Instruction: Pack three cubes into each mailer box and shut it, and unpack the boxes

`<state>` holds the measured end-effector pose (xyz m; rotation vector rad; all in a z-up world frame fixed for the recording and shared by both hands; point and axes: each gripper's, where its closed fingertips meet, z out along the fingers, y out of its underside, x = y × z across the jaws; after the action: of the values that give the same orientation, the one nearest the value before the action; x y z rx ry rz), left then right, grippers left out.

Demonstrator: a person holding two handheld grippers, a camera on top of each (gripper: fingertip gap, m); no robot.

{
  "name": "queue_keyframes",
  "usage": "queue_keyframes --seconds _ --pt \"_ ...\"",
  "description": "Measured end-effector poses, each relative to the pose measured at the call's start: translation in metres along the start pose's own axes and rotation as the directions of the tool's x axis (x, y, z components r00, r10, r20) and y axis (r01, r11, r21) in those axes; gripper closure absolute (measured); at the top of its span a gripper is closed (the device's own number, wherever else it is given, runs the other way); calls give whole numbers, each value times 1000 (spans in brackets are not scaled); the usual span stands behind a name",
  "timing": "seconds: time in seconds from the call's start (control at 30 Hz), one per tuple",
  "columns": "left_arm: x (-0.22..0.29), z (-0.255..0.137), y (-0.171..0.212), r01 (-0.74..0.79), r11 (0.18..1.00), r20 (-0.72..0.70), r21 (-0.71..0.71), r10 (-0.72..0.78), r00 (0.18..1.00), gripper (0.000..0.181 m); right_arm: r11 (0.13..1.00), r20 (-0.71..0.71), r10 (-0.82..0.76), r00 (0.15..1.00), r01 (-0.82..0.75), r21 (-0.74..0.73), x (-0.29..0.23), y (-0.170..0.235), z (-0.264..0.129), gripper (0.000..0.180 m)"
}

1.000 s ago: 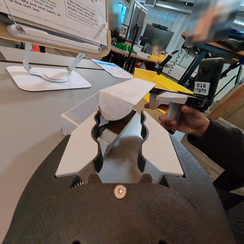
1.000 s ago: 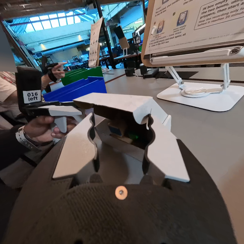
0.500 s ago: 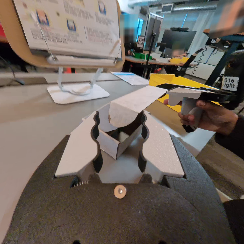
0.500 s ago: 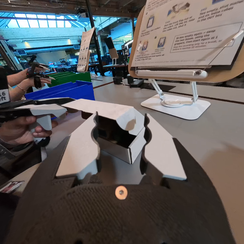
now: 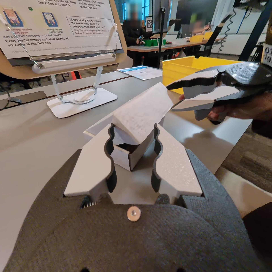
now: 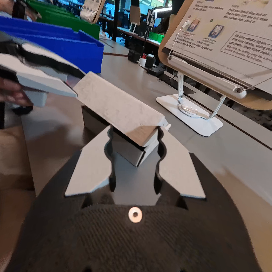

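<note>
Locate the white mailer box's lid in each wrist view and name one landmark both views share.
Left wrist view: the lid slopes up to the right at centre, above the left gripper's fingers.
Right wrist view: the lid slopes up to the left at centre.
Shared landmark: the white document stand.

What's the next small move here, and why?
Probably push the lid down with the left gripper and right gripper until it lies flat on the mailer box. The lid sits tilted with a dark gap under it, and both grippers are open at the lid, clamping nothing.
</note>
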<state>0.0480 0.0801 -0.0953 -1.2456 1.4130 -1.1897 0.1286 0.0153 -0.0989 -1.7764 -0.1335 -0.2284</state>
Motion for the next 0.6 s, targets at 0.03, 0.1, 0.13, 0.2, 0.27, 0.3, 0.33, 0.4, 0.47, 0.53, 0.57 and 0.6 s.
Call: queue_keyframes --seconds 0.03,0.1,0.13,0.2,0.27,0.3,0.33,0.4,0.47,0.53,0.57,0.6 --pt "-1 0 2 -27 1000 7 -9 27 1000 130 999 8 -36 999 36 -16 0 4 -2 124" --pt "-2 1 6 -72 997 3 -32 72 997 129 994 22 -106 994 107 -38 0 11 -7 130" --pt "-3 1 7 -90 995 3 -36 90 996 129 989 9 -140 990 140 -49 2 14 -9 131" --pt "-4 2 10 -112 992 2 -50 112 994 129 979 -18 -194 981 193 -63 5 16 -10 132" --pt "-4 3 11 -128 990 8 -55 129 992 128 968 -46 -245 968 242 -68 5 15 -8 135" --pt "-3 4 12 -139 989 13 -56 140 990 128 960 -66 -277 959 273 -70 6 13 -7 137" --pt "-3 4 13 -154 986 16 -60 156 988 128 949 -81 -311 947 305 -74 6 12 -7 140" --pt "-2 5 14 -190 979 29 -69 193 981 129 930 -120 -365 923 356 -95 10 13 -7 146" --pt "-2 7 15 -220 973 39 -76 224 974 130 925 -127 -377 918 366 -103 10 13 -8 148" --pt "-2 7 15 -240 968 48 -78 244 969 132 932 -124 -360 925 351 -88 9 9 -10 149" --pt "-3 7 14 -250 965 54 -75 254 966 133 937 -119 -349 930 342 -73 8 6 -12 150" --pt "-4 7 13 -256 964 60 -68 260 964 133 943 -113 -332 936 328 -55 7 3 -14 152"
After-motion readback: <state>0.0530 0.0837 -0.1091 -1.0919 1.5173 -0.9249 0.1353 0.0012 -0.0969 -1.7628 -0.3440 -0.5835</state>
